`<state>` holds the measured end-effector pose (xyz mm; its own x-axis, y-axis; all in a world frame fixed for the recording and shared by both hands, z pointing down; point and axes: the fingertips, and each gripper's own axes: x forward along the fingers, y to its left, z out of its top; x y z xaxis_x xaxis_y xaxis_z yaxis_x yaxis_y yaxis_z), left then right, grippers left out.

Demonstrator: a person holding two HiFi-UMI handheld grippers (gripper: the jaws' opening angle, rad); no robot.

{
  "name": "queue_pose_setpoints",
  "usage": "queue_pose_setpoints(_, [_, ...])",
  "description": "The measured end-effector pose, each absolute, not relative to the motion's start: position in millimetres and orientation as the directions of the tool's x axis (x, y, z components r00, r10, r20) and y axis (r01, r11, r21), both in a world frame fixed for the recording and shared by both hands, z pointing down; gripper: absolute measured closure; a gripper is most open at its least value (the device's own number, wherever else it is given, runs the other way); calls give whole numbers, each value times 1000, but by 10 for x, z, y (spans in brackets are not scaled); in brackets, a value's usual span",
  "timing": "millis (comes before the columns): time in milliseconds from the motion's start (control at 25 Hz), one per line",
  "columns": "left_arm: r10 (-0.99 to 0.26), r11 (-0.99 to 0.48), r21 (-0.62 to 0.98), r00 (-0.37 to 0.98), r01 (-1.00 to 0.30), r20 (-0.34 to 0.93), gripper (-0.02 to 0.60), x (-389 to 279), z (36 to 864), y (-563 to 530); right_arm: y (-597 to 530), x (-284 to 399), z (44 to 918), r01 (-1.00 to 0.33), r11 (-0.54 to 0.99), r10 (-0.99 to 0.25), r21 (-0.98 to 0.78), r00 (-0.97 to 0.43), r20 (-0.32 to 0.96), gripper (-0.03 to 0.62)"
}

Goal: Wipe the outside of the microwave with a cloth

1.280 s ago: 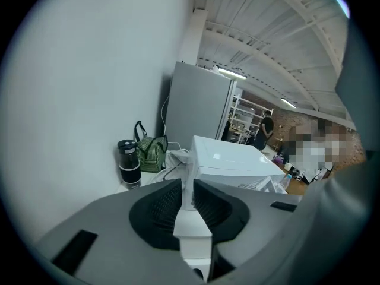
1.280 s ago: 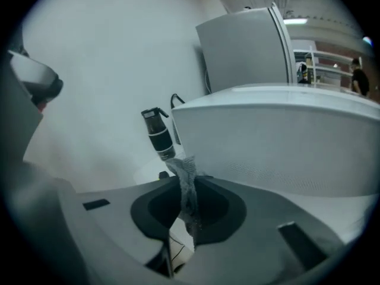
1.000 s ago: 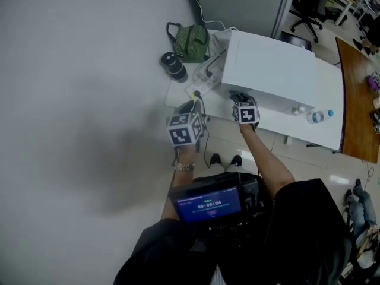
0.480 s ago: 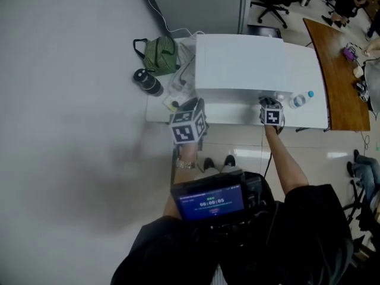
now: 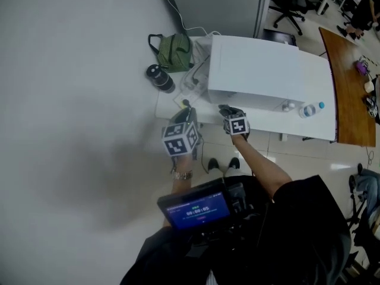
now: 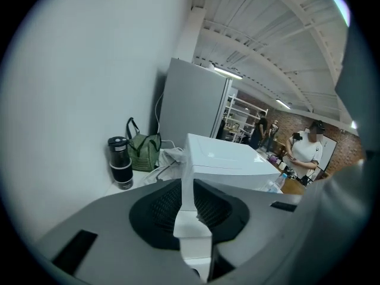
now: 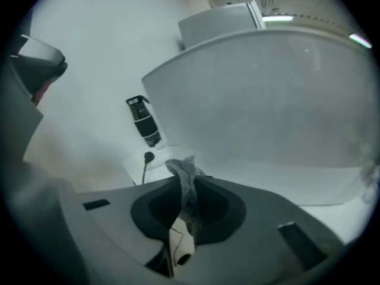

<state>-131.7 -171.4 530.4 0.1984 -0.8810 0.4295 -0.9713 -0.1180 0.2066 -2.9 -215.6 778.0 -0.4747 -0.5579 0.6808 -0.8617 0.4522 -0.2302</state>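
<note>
Cloth (image 7: 184,171): lower end buried between the closed jaws of the right gripper (image 7: 188,196); unseen in head view. Microwave (image 7: 267,105): right side cut by the picture's edge. Bottle (image 5: 309,109): label too small to read.

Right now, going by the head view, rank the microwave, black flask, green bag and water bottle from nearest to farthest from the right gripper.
1. microwave, straight ahead of the right gripper, which grips the cloth.
2-3. water bottle, off to the right, and black flask, off to the left: too close to call.
4. green bag, far left by the wall.
</note>
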Motion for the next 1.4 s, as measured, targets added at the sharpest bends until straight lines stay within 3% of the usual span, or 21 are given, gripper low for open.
queue_pose_setpoints(160, [-892,-30,195,114,-980,437,531,-1687,5311,-1501,-2266,-710,7931,-810,549,-500,-207,-517,695,553])
queue_pose_setpoints(280, [-893,21,192,68,-981,445,531,-1879,5356,-1392,-2382,-613,8082,-827,539,-505,-160,-469,724,553])
queue_pose_setpoints(520, [-886,21,215,81,-976,456,531,-1890,5476,-1465,-2542,501,8213,-893,443,-535,-77,-332,776,556])
queue_pose_setpoints(720, [-880,-106,231,199,-967,431,531,-1421,5427,-1795,-2477,1865,8272,-972,233,-579,0,-139,803,554])
queue_pose_setpoints(800, [-868,-167,239,257,-957,425,531,-1191,5424,-1896,-2433,2233,8286,-982,187,-566,-17,-122,815,555])
queue_pose_setpoints(880, [-848,-222,245,311,-944,428,531,-985,5458,-1980,-2413,2170,8149,-963,261,-565,-71,-213,797,556])
queue_pose_setpoints(1040, [-809,-299,236,377,-925,450,531,-760,5484,-2103,-2268,1348,7532,-849,494,-517,-186,-459,723,557])
queue_pose_setpoints(1200, [-811,-331,222,396,-917,431,531,-819,5402,-2191,-2114,358,6310,-623,688,-428,-374,-763,484,559])
queue_pose_setpoints(1320, [-809,-334,238,407,-912,423,531,-894,5418,-2241,-2534,190,5354,-641,674,-555,-366,-767,321,559])
queue_pose_setpoints(1400, [-802,-330,255,413,-909,432,531,-927,5477,-2207,-2972,292,5059,-718,602,-645,-349,-695,318,559])
